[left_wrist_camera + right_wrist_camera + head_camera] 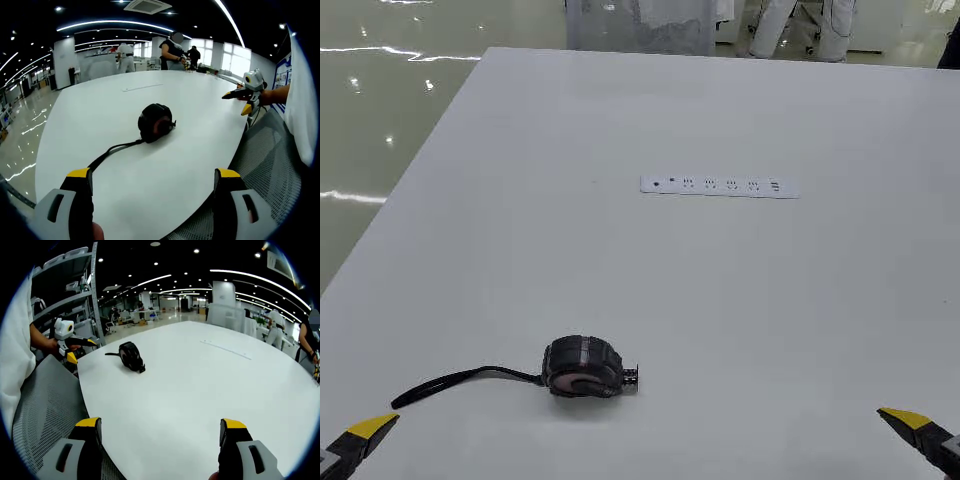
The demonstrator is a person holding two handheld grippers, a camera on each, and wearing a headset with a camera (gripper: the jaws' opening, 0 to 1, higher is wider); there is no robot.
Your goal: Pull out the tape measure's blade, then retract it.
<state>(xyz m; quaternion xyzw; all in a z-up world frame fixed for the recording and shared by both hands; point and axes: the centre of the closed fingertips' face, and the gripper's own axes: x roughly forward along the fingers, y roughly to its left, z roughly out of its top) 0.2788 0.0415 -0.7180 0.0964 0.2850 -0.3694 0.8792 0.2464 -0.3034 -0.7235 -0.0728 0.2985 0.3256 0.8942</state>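
Observation:
A black tape measure [582,367] with a reddish side face lies on the white table [720,280] near its front edge, blade tip at its right end and a black wrist strap [450,382] trailing left. It also shows as the tape measure [156,122] in the left gripper view and the tape measure [131,355] in the right gripper view. My left gripper [152,182] is open, low at the front left, short of the strap. My right gripper [159,432] is open at the front right, well away from the tape. The left gripper's yellow fingertip [372,426] and the right gripper's yellow fingertip [905,417] poke into the head view.
A white power strip [718,186] lies flat toward the table's far side. A grey mesh chair back [270,150] stands at the table's near edge. People stand beyond the far end, and metal shelving [75,285] stands off to one side.

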